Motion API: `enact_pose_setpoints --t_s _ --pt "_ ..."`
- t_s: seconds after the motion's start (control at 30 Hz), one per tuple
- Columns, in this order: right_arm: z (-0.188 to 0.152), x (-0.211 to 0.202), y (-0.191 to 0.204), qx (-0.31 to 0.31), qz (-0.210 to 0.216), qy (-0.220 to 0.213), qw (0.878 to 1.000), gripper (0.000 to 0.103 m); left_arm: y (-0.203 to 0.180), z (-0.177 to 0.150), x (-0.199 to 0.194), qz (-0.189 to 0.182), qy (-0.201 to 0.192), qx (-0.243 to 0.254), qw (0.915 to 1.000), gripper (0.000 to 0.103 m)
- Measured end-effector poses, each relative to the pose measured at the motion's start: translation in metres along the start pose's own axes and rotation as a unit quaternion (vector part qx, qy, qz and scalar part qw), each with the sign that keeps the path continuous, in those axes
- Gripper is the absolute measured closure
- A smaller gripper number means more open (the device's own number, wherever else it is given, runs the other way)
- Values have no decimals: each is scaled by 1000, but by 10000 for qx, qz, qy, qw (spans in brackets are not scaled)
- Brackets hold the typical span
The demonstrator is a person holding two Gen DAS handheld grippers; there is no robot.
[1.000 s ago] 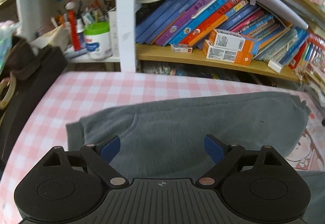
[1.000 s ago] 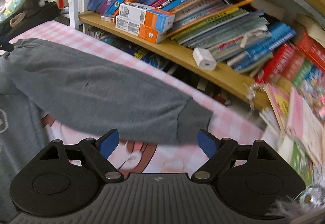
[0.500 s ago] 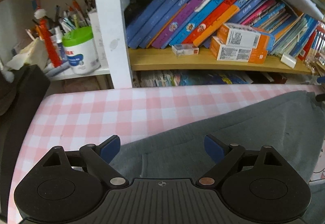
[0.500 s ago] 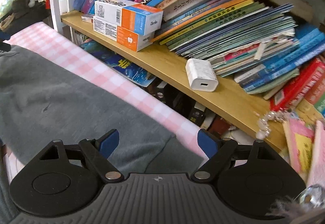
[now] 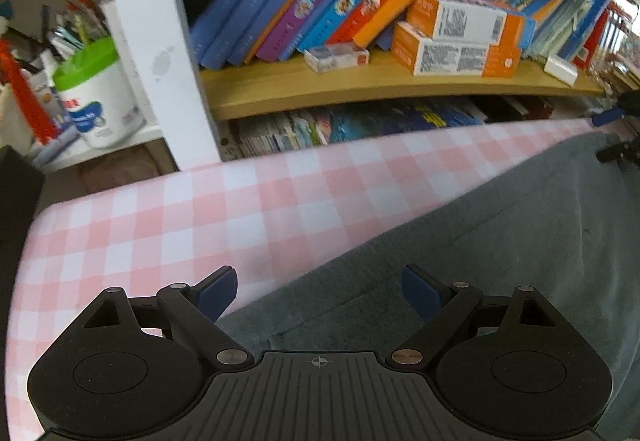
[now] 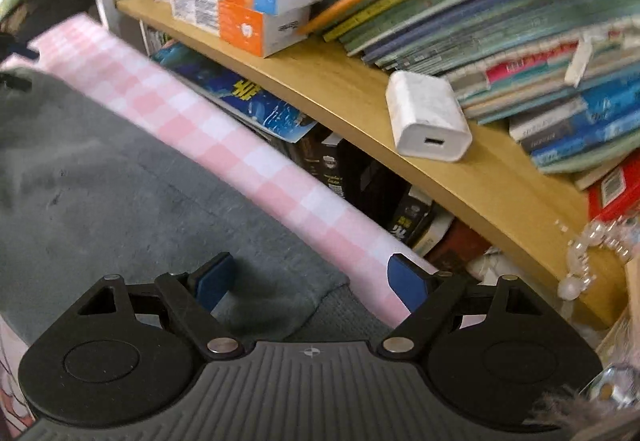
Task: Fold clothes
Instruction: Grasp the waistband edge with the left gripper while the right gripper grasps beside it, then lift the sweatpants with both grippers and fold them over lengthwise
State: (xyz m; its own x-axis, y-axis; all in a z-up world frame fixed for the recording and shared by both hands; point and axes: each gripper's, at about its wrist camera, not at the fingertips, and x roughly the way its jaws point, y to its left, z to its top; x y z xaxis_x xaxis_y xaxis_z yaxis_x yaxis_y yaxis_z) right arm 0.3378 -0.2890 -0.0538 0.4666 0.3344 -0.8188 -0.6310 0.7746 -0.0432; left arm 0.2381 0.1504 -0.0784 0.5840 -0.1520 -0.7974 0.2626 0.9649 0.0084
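Grey garment (image 5: 500, 241) lies spread along the far edge of the pink-checked table (image 5: 200, 217), soft, limp, likely light and apt to sag, best pinched at its hem corners, where the left gripper (image 5: 318, 291) and right gripper (image 6: 308, 277) hover, jaws apart and empty.

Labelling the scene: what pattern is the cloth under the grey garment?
Pink-and-white check cloth, clearest in the left wrist view.
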Motion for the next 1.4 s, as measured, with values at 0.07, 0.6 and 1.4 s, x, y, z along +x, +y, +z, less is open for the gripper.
enact_pose_setpoints --t_s 0.07,0.6,1.4 --pt "0 2 -6 184 111 33 9998 21 -1 -1 7 -141 119 48 9998 13" --pt "-6 -16 2 223 550 166 9981 82 -18 -2 6 -554 546 387 9962 38" --pt "-115 -194 150 -1130 -1351 -1620 9709 85 -72 -82 -156 -201 -808 500 9953 100"
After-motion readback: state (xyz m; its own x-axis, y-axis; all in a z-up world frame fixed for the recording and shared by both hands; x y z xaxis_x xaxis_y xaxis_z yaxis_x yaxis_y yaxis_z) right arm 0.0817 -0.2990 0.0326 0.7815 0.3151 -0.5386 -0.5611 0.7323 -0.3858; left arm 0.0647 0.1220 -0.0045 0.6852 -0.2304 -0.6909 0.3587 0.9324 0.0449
